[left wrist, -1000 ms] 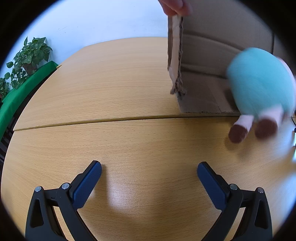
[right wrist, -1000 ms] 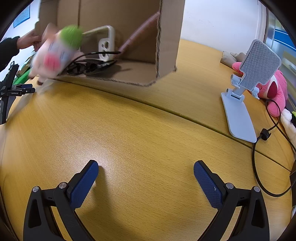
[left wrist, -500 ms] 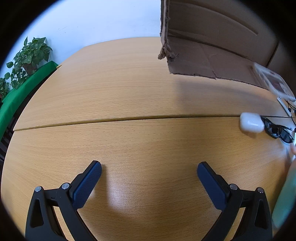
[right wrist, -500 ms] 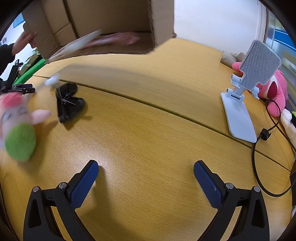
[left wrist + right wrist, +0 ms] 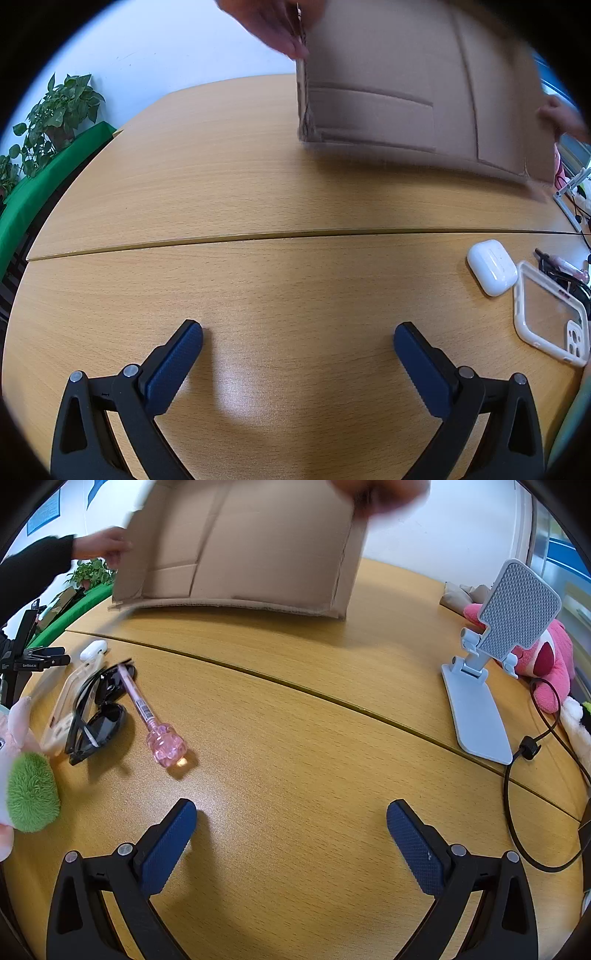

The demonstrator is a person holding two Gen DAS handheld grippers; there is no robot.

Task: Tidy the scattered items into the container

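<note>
Both grippers, left and right, rest low on the desk with jaws wide apart and empty. The cardboard box, at 12 o'clock, is blurred and tipped in a person's hands, so any reach now may hit it. The pen, sunglasses, phone case, earbud case and plush toy lie in a tight group at 9 o'clock from the right gripper; one grasp may drag its neighbour. Half a second ago the toy and pen were falling; now all lie on the desk.
</note>
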